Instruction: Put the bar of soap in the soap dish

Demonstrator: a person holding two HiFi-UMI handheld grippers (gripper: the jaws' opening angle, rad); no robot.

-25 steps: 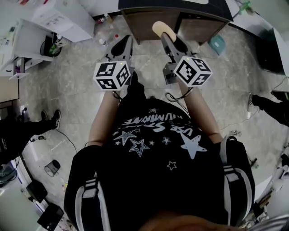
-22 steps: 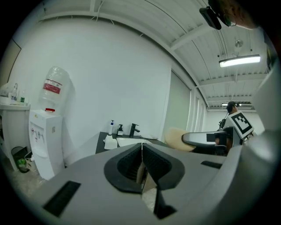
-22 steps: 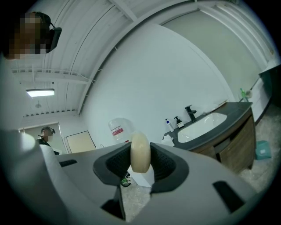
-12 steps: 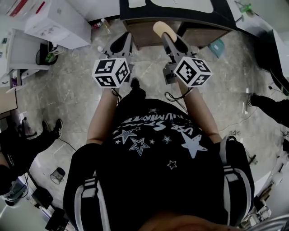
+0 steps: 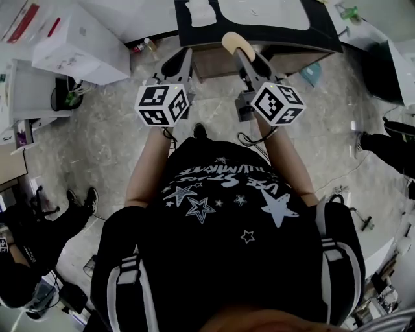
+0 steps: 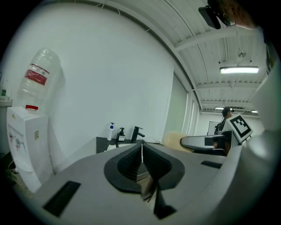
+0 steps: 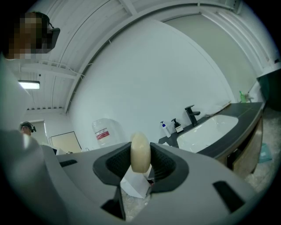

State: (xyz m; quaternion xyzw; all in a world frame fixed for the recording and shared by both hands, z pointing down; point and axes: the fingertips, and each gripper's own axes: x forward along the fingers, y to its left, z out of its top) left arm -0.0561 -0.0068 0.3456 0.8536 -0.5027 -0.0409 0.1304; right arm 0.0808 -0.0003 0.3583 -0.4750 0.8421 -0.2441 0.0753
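Observation:
A pale yellow oval bar of soap (image 5: pixel 234 43) stands on edge between the pads of my right gripper (image 5: pixel 242 54), which is shut on it. In the right gripper view the soap (image 7: pixel 140 152) fills the gap between the jaws. My left gripper (image 5: pixel 182 58) is beside it at the same height, shut with nothing in it (image 6: pixel 142 148). Ahead is a black counter (image 5: pixel 201 35) with a white sink (image 7: pixel 206 127), a black faucet (image 7: pixel 191 115) and two pump bottles (image 7: pixel 165 128). A white item (image 5: pixel 200 11) lies on the counter's left end; I cannot tell whether it is the soap dish.
A water cooler (image 6: pixel 25 132) stands left of the counter. White boxes (image 5: pixel 81 42) and a shelf (image 5: pixel 23 84) line the floor at the left. Other people's legs (image 5: pixel 39 220) show at left and right. A teal object (image 5: pixel 314 71) lies near the counter's right foot.
Both grippers and the person have moved forward towards the counter, which now shows more of its top and sink. The soap stays held in the right gripper.

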